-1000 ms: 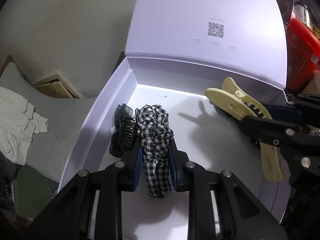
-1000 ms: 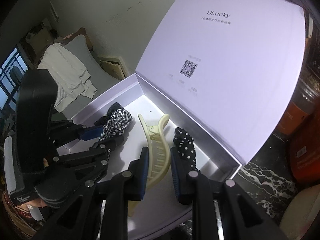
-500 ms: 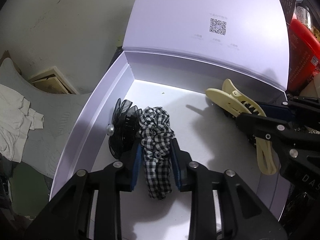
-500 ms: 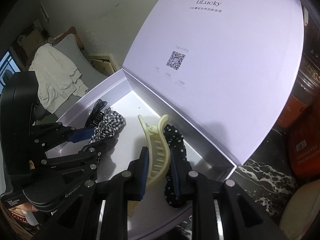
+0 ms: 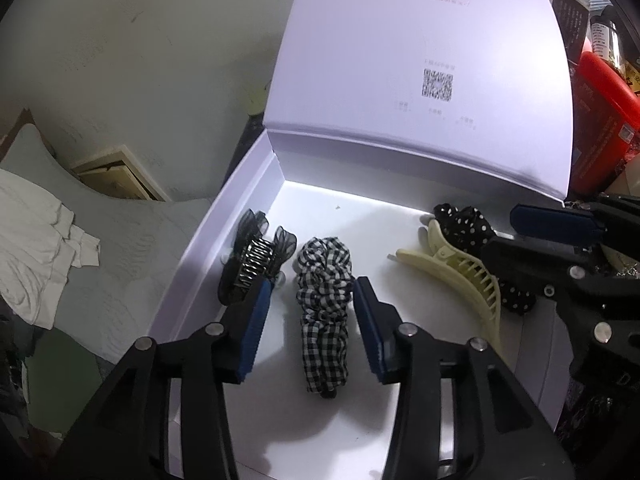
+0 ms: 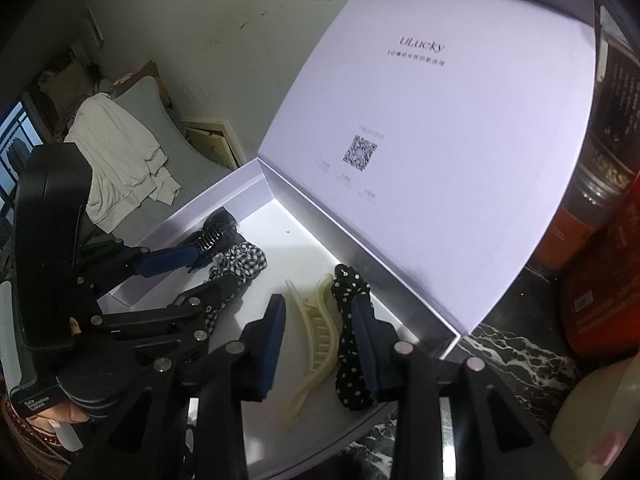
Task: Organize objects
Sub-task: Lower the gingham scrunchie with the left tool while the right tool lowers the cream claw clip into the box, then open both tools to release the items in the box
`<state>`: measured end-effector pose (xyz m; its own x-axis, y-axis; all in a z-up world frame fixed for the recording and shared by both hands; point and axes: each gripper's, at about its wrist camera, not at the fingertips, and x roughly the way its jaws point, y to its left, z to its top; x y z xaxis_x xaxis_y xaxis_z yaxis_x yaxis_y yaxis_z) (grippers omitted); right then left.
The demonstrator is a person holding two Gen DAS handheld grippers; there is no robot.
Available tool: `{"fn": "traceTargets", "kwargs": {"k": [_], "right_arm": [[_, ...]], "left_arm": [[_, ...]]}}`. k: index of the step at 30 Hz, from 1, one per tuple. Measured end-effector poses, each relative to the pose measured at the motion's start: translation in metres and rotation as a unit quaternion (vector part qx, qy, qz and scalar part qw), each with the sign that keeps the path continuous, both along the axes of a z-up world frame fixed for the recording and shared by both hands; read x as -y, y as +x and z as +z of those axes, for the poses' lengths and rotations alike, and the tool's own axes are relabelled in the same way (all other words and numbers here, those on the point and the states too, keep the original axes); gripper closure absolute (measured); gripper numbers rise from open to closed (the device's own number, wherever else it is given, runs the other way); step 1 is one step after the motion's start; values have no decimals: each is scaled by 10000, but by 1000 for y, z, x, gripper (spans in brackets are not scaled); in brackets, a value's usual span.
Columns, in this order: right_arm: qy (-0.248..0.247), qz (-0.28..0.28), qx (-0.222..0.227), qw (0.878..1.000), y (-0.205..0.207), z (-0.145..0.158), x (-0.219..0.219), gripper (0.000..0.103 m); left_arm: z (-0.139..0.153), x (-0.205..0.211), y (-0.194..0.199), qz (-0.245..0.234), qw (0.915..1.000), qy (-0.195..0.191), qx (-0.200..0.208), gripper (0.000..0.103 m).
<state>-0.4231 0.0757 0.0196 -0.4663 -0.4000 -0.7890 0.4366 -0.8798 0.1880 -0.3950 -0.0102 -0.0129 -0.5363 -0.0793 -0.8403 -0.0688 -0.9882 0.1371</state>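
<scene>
Left wrist view, left gripper [image 5: 314, 322]: jaws opening, pads spread to either side of the checked scrunchie [image 5: 325, 300] and clear of it, so I judge this a release

Left wrist view, checked scrunchie: lies lengthwise on the floor of the white box [image 5: 208, 248], between the pads, laid down as one of a row

Left wrist view, black mesh claw clip [image 5: 256, 258]: tucked against the box's left wall, just beside the scrunchie; the left pad stands right by it and could snag it on the way out

Left wrist view, cream claw clip [image 5: 460, 268]: on the box floor to the right, teeth turned toward the polka-dot scrunchie [image 5: 464, 220] behind it

Left wrist view, surroundings: the raised box lid [image 5: 420, 60] stands behind the row; a red container [image 5: 600, 120] and dark jars crowd the right edge

Right wrist view, right gripper [image 6: 320, 344]: jaws opening, pads spread; the cream claw clip [image 6: 316, 340] lies between them with a gap on its left

Right wrist view, polka-dot scrunchie [image 6: 352, 340]: on the floor beside the clip, touching or overlapped by the right pad; I cannot tell which

Right wrist view, left gripper [image 6: 200, 272]: reaches in from the left over the checked scrunchie [image 6: 244, 264]

Right wrist view, obstacles: the box's near-right wall [image 6: 448, 344] sits close to the right finger; the dark marble counter [image 6: 520, 360] and an orange jar [image 6: 576, 216] lie beyond
</scene>
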Motion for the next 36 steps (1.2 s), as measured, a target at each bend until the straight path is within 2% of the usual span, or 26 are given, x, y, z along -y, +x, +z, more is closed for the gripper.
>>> {"fn": "traceTargets", "kwargs": {"k": [9,11,13,15,17,20,27,31,36], "right_arm": [[-125,-18,-322,9994,16,32,-6,68],[-148,-30,-432,9990,21,41,-7,65],[-171,-34,-537,9984,25,49,-8,62],[-199,-30,-653,9977,31,57,-9,58],[-212,-33,-730,9971,34,62,-10,54],[-205,-65,-848,9962,39,70,-11,51],[-234,-85,-948,9952,47,77,-11,50],[-286,-59,-881,9957,53,76,-13,50],[-199,-55,-921,9955,65,79,-15,50]], "left_arm": [[28,10,12,11,9993,114,-348,51],[24,19,26,30,9990,109,-442,51],[33,19,32,44,9983,100,-573,50],[42,20,36,26,9976,138,-684,48],[44,24,35,5,9968,174,-782,41],[49,27,36,4,9959,130,-896,38],[53,36,35,-1,9958,220,-888,36],[55,37,43,-84,9942,603,-885,36],[54,33,49,-87,9960,472,-753,36]]}}
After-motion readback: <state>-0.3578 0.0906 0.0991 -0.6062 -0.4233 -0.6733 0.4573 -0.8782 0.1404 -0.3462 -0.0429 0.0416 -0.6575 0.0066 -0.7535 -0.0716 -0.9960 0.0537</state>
